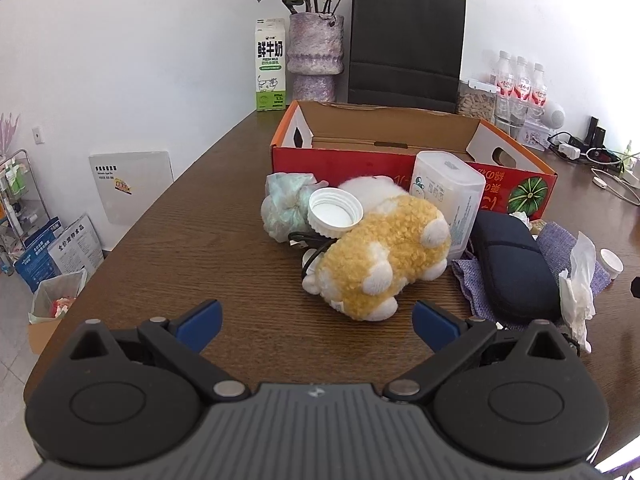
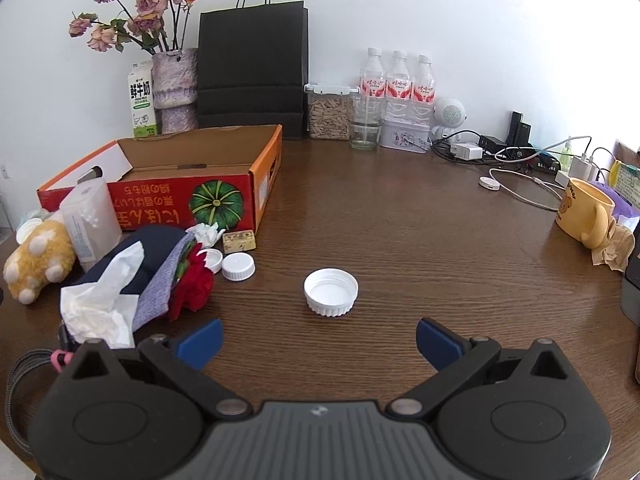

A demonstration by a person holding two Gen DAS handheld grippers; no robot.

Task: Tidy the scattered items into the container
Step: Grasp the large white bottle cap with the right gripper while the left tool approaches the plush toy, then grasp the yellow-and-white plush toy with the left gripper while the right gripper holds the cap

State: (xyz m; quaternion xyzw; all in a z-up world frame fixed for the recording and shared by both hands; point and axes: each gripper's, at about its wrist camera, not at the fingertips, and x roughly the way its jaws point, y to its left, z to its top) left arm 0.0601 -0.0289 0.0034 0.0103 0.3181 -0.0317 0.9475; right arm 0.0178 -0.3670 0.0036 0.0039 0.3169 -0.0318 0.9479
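Nearest, the left hand-held gripper (image 1: 316, 322) hangs released over the wooden bench (image 1: 192, 264), its blue pads spread wide with nothing between them. Just ahead of it lies a yellow plush toy (image 1: 384, 256) with white paws, and a large white ribbed cap (image 1: 335, 212) rests tilted against the toy's upper side. A pale crumpled cloth (image 1: 286, 204) sits beside that cap. To the right are a dark blue soft case (image 1: 516, 264) lying on a lilac cloth (image 1: 560, 248), a crumpled white tissue (image 1: 580, 284), and a clear plastic jar (image 1: 452, 196) standing upright just behind the toy.

Likewise, the right hand-held gripper (image 2: 319, 342) is released and holds nothing. Directly in front of it, apart from the pile, another white ribbed cap (image 2: 330, 291) lies open side up on the bench. Left of it sit a smaller white lid (image 2: 238, 267), a red fabric flower (image 2: 194, 280) and a small yellow box (image 2: 239, 241) near the carton's corner.

Farther back stands the red cardboard box (image 2: 224, 200) with a printed pumpkin, open at the top; what it holds cannot be seen. Behind it, against the wall, are a milk carton (image 1: 270, 66), a vase of dried roses (image 1: 315, 52), a black paper bag (image 1: 406, 40) and three water bottles (image 2: 398, 76).
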